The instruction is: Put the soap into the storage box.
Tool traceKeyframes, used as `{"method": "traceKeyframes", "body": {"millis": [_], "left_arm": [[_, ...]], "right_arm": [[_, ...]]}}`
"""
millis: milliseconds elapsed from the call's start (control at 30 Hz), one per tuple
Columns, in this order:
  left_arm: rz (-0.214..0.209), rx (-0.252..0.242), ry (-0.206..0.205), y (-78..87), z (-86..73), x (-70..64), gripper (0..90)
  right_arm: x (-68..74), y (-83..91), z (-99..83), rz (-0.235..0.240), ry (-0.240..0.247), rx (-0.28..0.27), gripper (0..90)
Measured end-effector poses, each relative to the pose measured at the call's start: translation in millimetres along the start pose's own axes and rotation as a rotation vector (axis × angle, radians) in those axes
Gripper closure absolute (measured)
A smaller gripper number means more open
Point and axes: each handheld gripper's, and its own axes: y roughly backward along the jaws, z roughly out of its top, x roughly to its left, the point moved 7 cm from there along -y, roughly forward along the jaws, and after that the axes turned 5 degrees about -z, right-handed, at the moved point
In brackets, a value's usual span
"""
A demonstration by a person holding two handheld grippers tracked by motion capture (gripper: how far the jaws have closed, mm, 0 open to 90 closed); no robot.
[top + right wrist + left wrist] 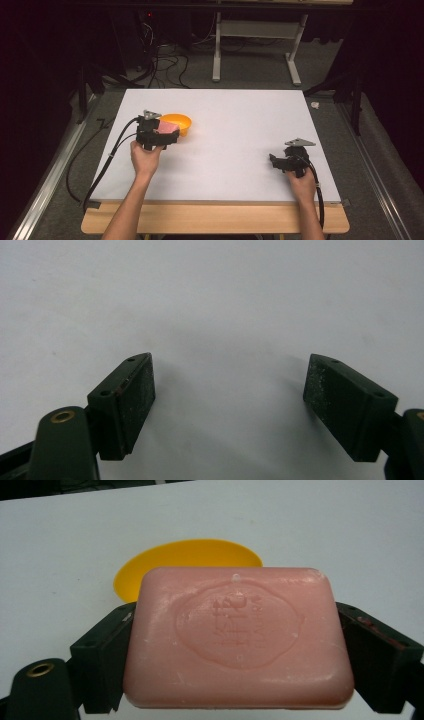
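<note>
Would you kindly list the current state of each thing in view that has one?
Soap: gripped flat between the left tool's jaws, held off the table near the bowl.
Bowl: upright on the table, nothing visible inside.
Left tool: shut on the soap.
Right tool: open, holding nothing, over bare table.

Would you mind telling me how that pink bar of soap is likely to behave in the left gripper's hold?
The pink soap bar probably stays rigid: its embossed face is flat between the left gripper jaws. Its smooth rounded edges could slip under a loose hold. Dropped into the yellow bowl, it would likely chip rather than shatter.
</note>
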Motion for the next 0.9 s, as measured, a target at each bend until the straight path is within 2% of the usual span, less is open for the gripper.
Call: {"method": "traceKeyframes", "body": {"millis": [267, 567, 667, 900], "left_arm": [[0.004, 0.019, -0.010, -7.7, 6.9, -1.4, 13.6], [0.006, 0.022, 0.020, -15.8, 11.2, 2.9, 13.6], [0.025, 0.033, 0.000, -17.7, 13.6, 4.0, 13.6], [0.013, 0.037, 0.008, -26.3, 20.9, 3.3, 13.6]], "right_arm": [[0.0, -0.1, 0.0, 0.000, 0.000, 0.000, 21.2], [0.0, 0.0, 0.0, 0.001, 0.000, 0.000, 21.2], [0.0, 0.0, 0.0, 0.000, 0.000, 0.000, 21.2], [-0.1, 0.0, 0.0, 0.001, 0.000, 0.000, 21.2]]}}
